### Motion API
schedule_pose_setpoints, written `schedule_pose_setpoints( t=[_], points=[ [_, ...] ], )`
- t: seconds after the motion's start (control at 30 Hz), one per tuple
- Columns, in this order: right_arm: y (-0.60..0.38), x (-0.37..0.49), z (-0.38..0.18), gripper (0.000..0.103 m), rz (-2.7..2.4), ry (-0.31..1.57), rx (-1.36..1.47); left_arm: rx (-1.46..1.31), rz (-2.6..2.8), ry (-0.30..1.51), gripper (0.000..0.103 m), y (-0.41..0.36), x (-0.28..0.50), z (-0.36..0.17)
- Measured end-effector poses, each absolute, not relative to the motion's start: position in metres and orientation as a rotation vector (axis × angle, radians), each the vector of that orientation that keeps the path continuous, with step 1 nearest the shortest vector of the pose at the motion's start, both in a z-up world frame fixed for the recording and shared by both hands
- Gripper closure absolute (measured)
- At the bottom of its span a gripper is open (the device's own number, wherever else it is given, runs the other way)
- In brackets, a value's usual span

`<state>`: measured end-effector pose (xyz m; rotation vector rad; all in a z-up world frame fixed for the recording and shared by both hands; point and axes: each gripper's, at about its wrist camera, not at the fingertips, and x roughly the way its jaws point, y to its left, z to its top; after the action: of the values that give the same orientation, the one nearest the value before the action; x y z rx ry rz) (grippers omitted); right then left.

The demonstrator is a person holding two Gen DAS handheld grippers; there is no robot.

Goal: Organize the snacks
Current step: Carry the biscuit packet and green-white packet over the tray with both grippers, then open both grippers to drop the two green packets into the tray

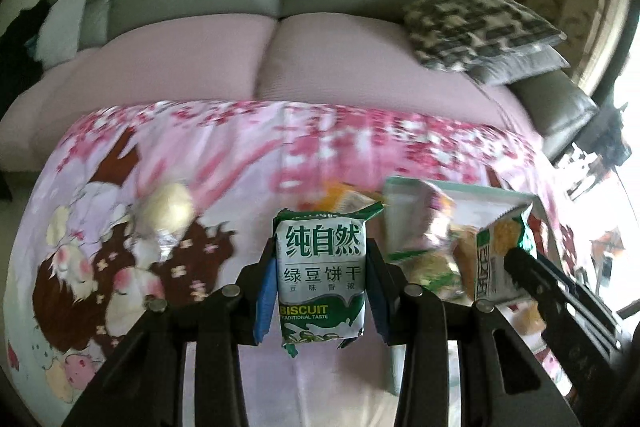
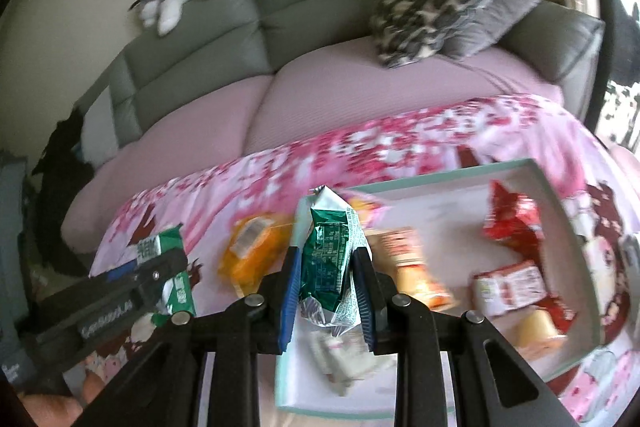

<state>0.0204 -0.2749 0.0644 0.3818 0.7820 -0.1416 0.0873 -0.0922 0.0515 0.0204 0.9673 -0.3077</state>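
Both grippers loaded, carried above the floral cloth that covers the table.

Left gripper: jaws pinching a green-and-white biscuit packet by its sides, label facing the camera, packet upright and clear of the cloth.

Right gripper: jaws clamped on a green snack packet, crumpled, hanging over the near-left part of the pale green tray.

Tray holds red packets toward its right edge and an orange-and-white packet near the middle. An orange packet lies on the cloth just off the tray's left edge.

Step in hand, as judged: transport of two packets to the tray. Next move calls for lowering each over a bare patch of tray floor, then spreading the jaws; the left one has farther to travel.
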Motion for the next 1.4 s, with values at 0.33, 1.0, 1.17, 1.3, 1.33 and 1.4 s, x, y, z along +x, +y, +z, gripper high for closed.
schedule_pose_setpoints(
  t=[0.33,1.0,1.17,1.3,1.33,1.4],
  points=[
    [-0.339,0.008,0.052,0.075,-0.283,0.761,0.461,0.146,-0.499,0.982,0.061,-0.179,0.066,0.035],
    [-0.353,0.022,0.036,0.072,-0.333,0.792,0.439,0.214,-0.536,0.994,0.053,-0.223,0.076,0.015],
    [-0.35,0.021,0.038,0.073,-0.346,0.815,0.425,0.188,-0.515,0.983,0.053,-0.211,0.079,0.028],
    [-0.347,0.025,0.032,0.046,-0.373,0.872,0.389,0.15,-0.439,0.984,0.028,-0.194,0.09,0.032],
    [-0.347,0.025,0.032,0.041,-0.378,0.879,0.385,0.14,-0.409,0.983,0.025,-0.189,0.093,0.032],
    [-0.346,0.025,0.031,0.039,-0.377,0.889,0.379,0.125,-0.365,0.996,0.025,-0.177,0.1,0.029]
  ],
)
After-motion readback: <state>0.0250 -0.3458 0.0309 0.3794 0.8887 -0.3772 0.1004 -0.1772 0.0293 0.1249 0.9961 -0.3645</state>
